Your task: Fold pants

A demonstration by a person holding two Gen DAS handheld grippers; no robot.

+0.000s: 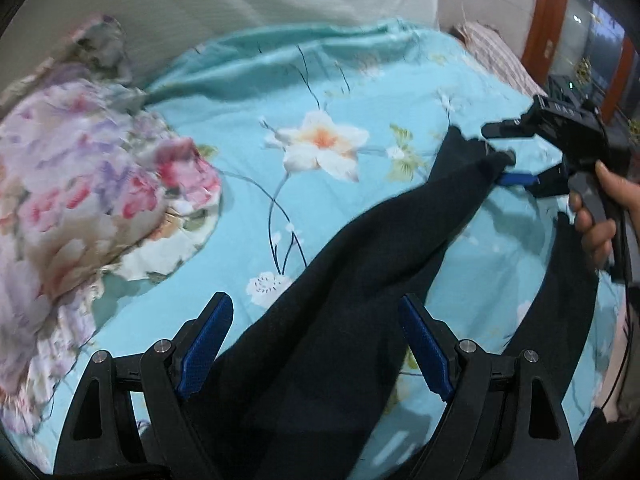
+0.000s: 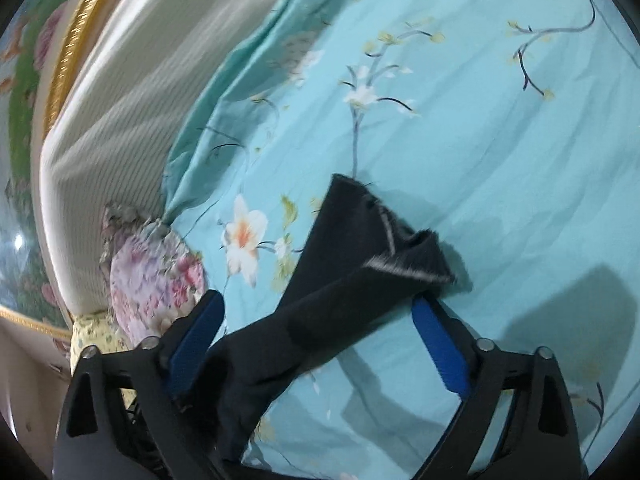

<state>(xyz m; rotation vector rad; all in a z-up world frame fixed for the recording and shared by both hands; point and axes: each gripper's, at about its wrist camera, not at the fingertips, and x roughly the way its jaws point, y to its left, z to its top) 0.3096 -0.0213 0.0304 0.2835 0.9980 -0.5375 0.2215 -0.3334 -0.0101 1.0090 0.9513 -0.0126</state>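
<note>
Pants (image 1: 340,312), dark, lie draped across the bed (image 1: 248,92) on the blue floral sheet. Left gripper (image 1: 316,344) fingers spread wide, cloth passing between them. Right gripper (image 2: 320,344) fingers also spread, a pant leg end draped over one finger. Floral pillow (image 1: 80,184) at left.

Dark pants (image 1: 340,320): one leg lifted off the bedding, stretched diagonally, hem end (image 2: 384,236) raised, frayed and creased.
</note>
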